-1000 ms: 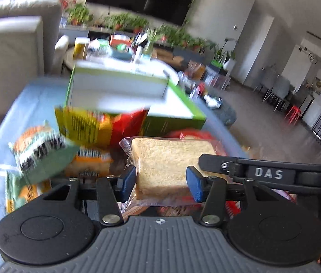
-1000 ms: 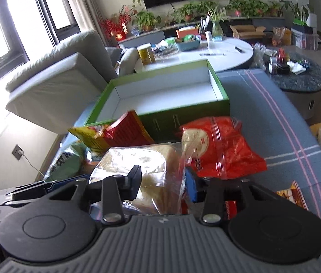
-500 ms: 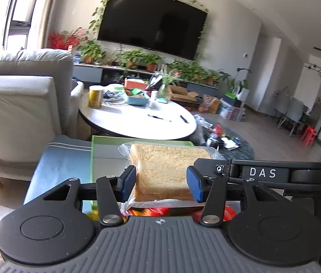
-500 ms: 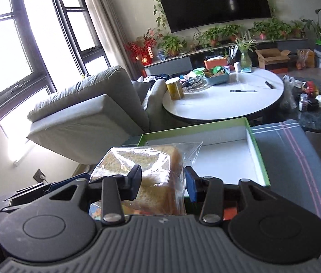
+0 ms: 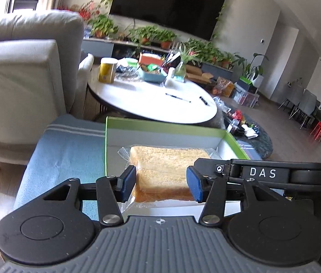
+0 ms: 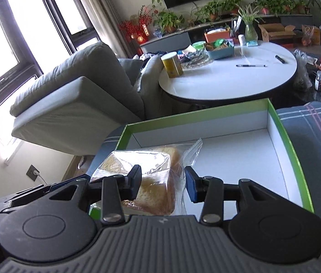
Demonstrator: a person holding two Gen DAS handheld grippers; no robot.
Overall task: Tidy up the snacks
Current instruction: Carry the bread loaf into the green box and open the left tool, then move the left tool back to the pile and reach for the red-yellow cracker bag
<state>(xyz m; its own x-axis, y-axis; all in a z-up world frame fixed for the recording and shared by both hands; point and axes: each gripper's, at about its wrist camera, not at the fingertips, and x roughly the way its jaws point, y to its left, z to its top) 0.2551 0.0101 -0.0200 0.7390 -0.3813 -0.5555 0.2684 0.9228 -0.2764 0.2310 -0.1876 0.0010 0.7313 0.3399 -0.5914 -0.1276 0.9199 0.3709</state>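
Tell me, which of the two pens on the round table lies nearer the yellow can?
The long thin pen. It is slim and pale; the short dark pen lies beyond it, farther from the yellow can on the round table.

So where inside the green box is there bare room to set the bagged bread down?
Nearly all of it. The green box shows a bare white floor from its far wall to its right wall; nothing else lies inside. The only crowded spot is the near-left corner, where the bagged bread hangs between the left gripper and right gripper.
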